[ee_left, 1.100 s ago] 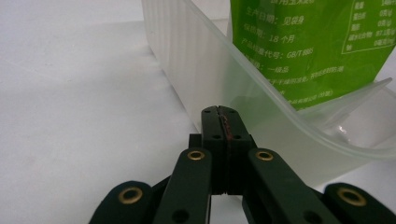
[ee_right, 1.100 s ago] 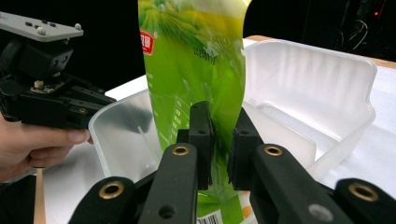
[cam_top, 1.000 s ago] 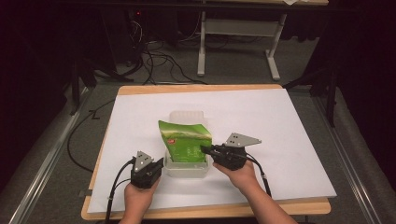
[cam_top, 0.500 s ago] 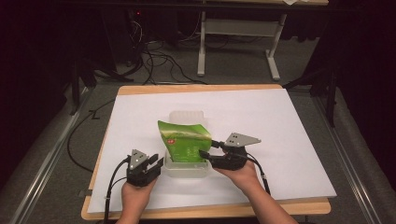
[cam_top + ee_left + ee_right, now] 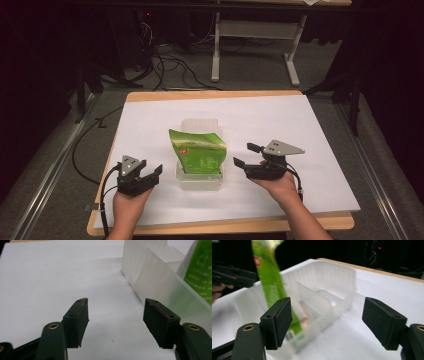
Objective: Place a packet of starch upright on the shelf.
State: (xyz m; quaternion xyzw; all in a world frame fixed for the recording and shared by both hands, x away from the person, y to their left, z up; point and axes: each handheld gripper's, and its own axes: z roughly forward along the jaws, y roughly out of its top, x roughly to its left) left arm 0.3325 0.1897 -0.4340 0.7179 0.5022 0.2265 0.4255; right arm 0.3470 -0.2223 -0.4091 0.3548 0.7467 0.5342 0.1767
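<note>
A glossy green foil pouch (image 5: 197, 152) stands in a clear plastic bin (image 5: 200, 181) near the tabletop's (image 5: 310, 130) front edge. The left tool (image 5: 150, 174) and right tool (image 5: 243, 157) flank it, both spread wide and empty. The placing looks done, with little apparently left.

A pouch (image 5: 197, 151) stands in a bin (image 5: 200, 178) at the worktop's (image 5: 320, 125) middle. One hand-held gripper (image 5: 150, 176) lies left of the bin; the other hand-held gripper (image 5: 246, 156) lies right.

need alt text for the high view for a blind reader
A green bag stands in a clear plastic bin on a white-covered table. A person's hands hold the open left gripper and open right gripper on either side, touching neither.
</note>
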